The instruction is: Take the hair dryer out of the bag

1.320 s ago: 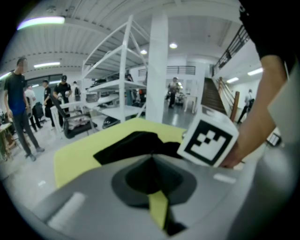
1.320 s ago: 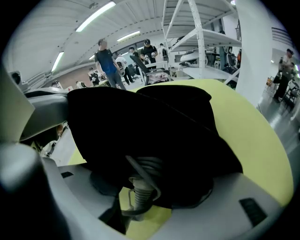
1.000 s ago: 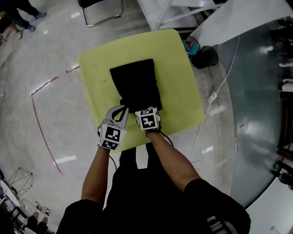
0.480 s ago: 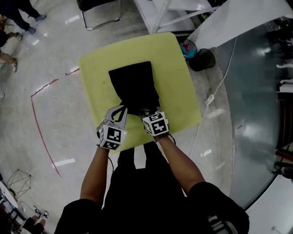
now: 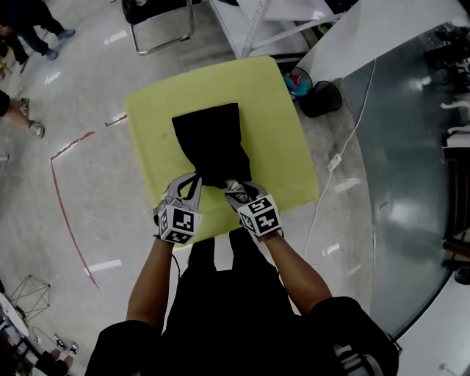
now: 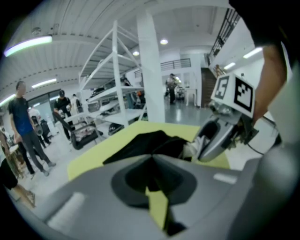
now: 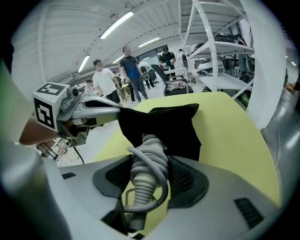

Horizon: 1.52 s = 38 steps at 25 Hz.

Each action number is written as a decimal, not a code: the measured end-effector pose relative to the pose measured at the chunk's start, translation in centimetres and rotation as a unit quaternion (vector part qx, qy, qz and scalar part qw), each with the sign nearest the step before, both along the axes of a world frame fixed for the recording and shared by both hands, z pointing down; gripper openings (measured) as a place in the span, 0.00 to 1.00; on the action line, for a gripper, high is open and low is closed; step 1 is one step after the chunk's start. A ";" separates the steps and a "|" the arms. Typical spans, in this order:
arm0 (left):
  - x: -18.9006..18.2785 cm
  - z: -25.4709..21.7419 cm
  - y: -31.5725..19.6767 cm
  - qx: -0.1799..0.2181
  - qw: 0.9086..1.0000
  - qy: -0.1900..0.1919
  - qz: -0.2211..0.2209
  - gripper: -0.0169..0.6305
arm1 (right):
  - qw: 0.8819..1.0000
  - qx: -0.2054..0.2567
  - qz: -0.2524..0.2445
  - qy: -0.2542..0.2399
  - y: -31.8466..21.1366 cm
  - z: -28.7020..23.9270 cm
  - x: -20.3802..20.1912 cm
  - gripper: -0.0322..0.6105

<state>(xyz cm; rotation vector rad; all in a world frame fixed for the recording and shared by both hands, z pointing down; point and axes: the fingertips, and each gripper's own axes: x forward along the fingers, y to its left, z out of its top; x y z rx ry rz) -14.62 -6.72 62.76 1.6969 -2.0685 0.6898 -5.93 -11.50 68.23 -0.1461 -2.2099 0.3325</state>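
A black bag point(image 5: 213, 143) lies on the yellow-green table point(image 5: 283, 117), its mouth towards me. My left gripper point(image 5: 192, 179) is shut on the left edge of that mouth; in the right gripper view its fingers point(image 7: 101, 108) pinch the bag's corner. My right gripper point(image 5: 233, 186) is closed on the hair dryer's grey handle point(image 7: 146, 161), which has its cord wound round it. The handle sticks out of the bag point(image 7: 164, 123); the dryer's body stays hidden inside. In the left gripper view, my right gripper point(image 6: 220, 136) sits at the bag's point(image 6: 145, 143) opening.
A black bin point(image 5: 321, 95) and a white cable point(image 5: 345, 143) are on the floor right of the table. A chair point(image 5: 158, 18) and white shelving point(image 5: 257, 22) stand behind it. People point(image 7: 112, 77) walk about further off. Red tape point(image 5: 62, 191) marks the floor at left.
My right gripper has drawn back towards me and to the right, pulling the cord-wrapped handle further out of the bag. The left gripper has kept its hold in place.
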 end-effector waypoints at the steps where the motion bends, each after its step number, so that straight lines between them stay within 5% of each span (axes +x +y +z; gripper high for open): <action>1: 0.1 0.0 0.0 0.000 1.000 -0.001 -0.001 0.05 | 1.000 -0.004 -0.001 -0.002 0.1 -0.3 0.3 0.39; 8: 0.5 -0.3 -0.1 0.000 1.000 -0.020 -0.006 0.04 | 0.999 -0.038 -0.020 -0.009 0.6 -1.4 2.5 0.39; 17: -0.6 -2.3 -0.1 0.008 0.999 -0.045 -0.022 0.04 | 0.996 -0.025 -0.086 -0.009 1.2 -1.8 4.0 0.39; 30: -1.2 -0.8 0.8 -0.012 0.998 -0.037 -0.045 0.04 | 0.972 -0.155 -0.159 -0.071 2.0 -4.0 8.4 0.39; 38: -2.5 0.4 2.3 -0.009 0.996 0.014 -0.090 0.05 | 0.948 -0.234 -0.180 -0.123 4.3 -8.4 10.9 0.39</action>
